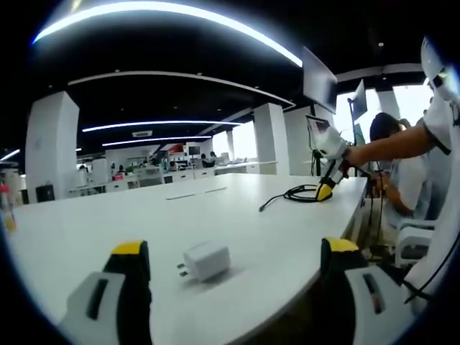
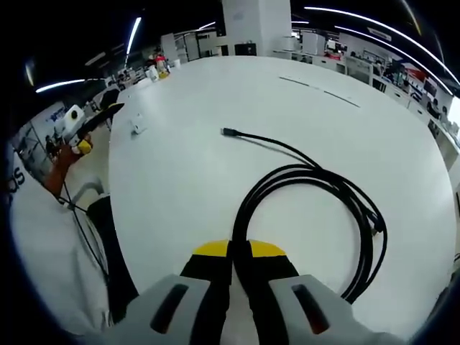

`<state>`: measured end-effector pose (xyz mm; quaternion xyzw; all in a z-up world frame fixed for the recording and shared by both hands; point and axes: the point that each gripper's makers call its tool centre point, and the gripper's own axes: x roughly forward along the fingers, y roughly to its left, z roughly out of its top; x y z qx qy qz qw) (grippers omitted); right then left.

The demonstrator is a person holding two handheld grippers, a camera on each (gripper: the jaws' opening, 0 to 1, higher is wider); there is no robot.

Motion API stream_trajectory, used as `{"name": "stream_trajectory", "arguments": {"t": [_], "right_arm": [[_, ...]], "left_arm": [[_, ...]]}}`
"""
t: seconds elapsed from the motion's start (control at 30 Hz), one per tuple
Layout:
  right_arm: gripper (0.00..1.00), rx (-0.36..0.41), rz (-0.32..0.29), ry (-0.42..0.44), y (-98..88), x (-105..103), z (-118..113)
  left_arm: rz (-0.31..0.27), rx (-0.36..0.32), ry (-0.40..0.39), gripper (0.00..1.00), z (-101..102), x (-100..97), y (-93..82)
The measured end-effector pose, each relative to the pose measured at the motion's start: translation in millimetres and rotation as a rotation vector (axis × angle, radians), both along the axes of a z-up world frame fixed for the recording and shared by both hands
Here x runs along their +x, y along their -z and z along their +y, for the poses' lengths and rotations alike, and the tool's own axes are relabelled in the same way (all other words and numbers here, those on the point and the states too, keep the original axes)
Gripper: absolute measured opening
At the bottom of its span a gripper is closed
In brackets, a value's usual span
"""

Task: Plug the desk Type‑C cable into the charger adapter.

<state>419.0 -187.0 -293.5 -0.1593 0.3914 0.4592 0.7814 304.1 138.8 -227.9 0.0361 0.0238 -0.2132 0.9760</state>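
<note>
Two grippers: left (image 1: 233, 269) fingers spread, adapter (image 1: 206, 260) between; right (image 2: 239, 259) fingers clamp cable (image 2: 309, 180).

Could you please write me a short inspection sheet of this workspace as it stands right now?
Surface: white table, large and mostly bare.
Job's things: white charger lying on its side, prongs toward the left gripper; black cable coiled, plug end free on the table.
Clutter: nothing seen near the charger or the cable.
Grippers: left gripper open, jaws either side of the charger, not touching it; right gripper shut on the cable loop.
Cables: the one coil, not plugged in.
Surroundings: open office with pillars, ceiling light strips, distant desks; a person's arm.
</note>
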Motion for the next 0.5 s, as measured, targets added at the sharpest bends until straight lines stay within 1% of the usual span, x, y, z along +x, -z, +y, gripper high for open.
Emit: {"name": "stream_trajectory", "arguments": {"t": [0.13,0.23,0.33,0.43,0.5], "right_arm": [[0.06,0.005,0.003,-0.001,0.1,-4.3,-0.1],[0.06,0.017,0.01,0.002,0.1,-6.3,-0.4],[0.06,0.025,0.016,-0.001,0.1,-16.0,2.0],[0.06,0.032,0.022,0.0,0.4,-16.9,3.5],[0.06,0.036,0.023,0.002,0.4,-21.4,4.1]], "left_arm": [[-0.004,0.001,0.002,0.99,-1.0,0.4,-1.0],[0.005,0.001,0.0,0.99,-1.6,0.8,0.2],[0.001,-0.01,0.003,0.99,-2.5,1.1,-0.7],[0.0,-0.005,0.005,0.99,-3.9,1.6,-1.0],[0.0,-0.003,0.005,0.99,-3.0,1.7,-0.6]]}}
